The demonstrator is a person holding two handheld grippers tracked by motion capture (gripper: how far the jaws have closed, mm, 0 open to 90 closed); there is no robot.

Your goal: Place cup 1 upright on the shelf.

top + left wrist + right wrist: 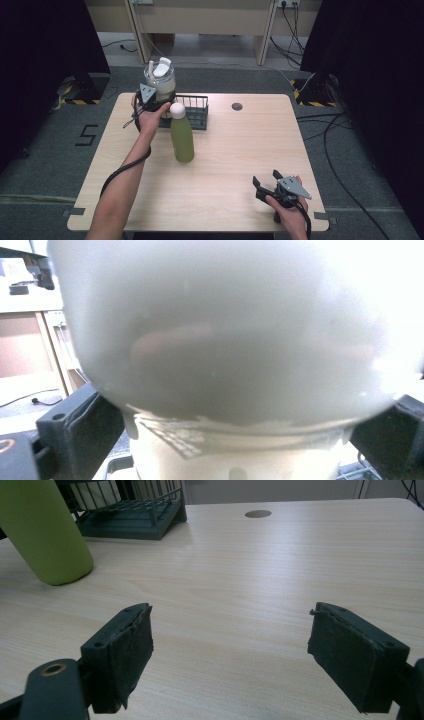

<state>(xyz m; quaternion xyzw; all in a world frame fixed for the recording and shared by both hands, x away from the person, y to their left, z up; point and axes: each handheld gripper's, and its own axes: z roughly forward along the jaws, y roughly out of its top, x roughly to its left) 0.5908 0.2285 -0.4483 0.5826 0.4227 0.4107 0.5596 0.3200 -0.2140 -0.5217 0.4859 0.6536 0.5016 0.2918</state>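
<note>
A translucent white cup [161, 82] with a white flip lid stands at the left end of a dark wire basket [197, 98] at the back of the table. My left gripper [152, 101] reaches it from the near side. In the left gripper view the cup [225, 350] sits between the two jaws, and the pads [85, 430] flank its narrower base with a thin gap, so the left gripper [235, 445] is open. A green bottle [182, 137] with a white cap stands upright just in front of the basket. My right gripper [265, 178] rests open and empty near the front right edge.
The right gripper view looks across bare wood between its wide jaws [230, 645] toward the green bottle [45, 535] and the basket [135, 510]. A round cable hole [237, 106] lies right of the basket. Cables run over the floor to the right.
</note>
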